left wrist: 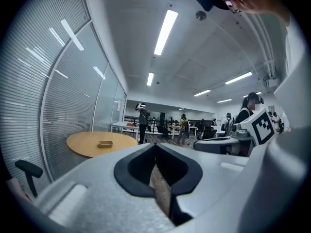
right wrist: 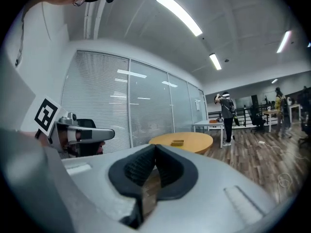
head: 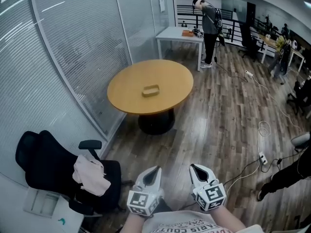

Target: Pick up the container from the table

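A small tan container (head: 150, 90) lies near the middle of a round wooden table (head: 121, 89), some way ahead of me across the floor. It shows small in the left gripper view (left wrist: 105, 143) and the right gripper view (right wrist: 177, 142). My left gripper (head: 155, 169) and right gripper (head: 193, 167) are held side by side close to my body, far short of the table. Both point roughly level toward it. Each has its jaws shut with nothing between them.
A black office chair (head: 53, 171) with a pink cloth (head: 91, 175) stands at the lower left beside a glass wall (head: 73, 47). Cables and a power strip (head: 263, 158) lie on the wood floor to the right. A person (head: 209, 25) stands by a white desk (head: 177, 34) beyond the table.
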Action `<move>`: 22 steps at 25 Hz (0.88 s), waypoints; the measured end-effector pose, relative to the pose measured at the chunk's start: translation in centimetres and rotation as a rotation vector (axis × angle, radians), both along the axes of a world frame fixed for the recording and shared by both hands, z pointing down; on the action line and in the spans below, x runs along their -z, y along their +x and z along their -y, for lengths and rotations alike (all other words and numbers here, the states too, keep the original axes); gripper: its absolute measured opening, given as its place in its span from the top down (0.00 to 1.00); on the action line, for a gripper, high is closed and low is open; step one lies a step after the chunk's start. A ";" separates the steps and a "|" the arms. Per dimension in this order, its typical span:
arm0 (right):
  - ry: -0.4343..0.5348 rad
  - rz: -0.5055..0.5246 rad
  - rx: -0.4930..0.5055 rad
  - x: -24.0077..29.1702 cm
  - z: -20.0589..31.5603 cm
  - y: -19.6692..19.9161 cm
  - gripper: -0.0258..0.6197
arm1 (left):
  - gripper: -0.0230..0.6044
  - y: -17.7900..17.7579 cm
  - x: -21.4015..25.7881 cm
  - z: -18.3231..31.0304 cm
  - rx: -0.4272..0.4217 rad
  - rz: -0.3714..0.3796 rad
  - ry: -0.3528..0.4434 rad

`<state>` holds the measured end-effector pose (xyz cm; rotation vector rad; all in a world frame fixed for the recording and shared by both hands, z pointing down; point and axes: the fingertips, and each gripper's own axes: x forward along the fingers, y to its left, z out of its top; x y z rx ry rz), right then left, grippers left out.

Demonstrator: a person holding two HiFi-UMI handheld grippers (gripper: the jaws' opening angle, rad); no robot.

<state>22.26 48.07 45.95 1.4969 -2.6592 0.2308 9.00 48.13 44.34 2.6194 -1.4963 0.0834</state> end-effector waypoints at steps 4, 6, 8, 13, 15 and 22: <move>-0.032 0.004 -0.020 -1.0 2.2 -0.4 0.96 | 0.95 -1.1 -0.6 2.5 0.003 0.012 -0.010; -0.044 -0.002 -0.019 -1.5 4.0 -1.5 0.96 | 0.95 -2.2 -1.1 4.3 0.002 0.010 -0.021; -0.048 -0.010 -0.026 -1.6 6.0 -2.8 0.96 | 0.95 -3.3 -1.3 6.5 -0.005 0.001 -0.032; -0.049 -0.010 -0.046 -1.3 12.5 -5.8 0.96 | 0.95 -6.1 -0.5 13.6 -0.027 -0.014 0.000; -0.042 -0.012 -0.049 -1.0 15.4 -7.4 0.96 | 0.95 -7.5 -0.1 16.6 -0.037 -0.019 0.012; -0.038 0.016 -0.045 -0.1 21.3 -13.5 0.96 | 0.95 -12.6 1.4 22.5 -0.063 -0.019 0.038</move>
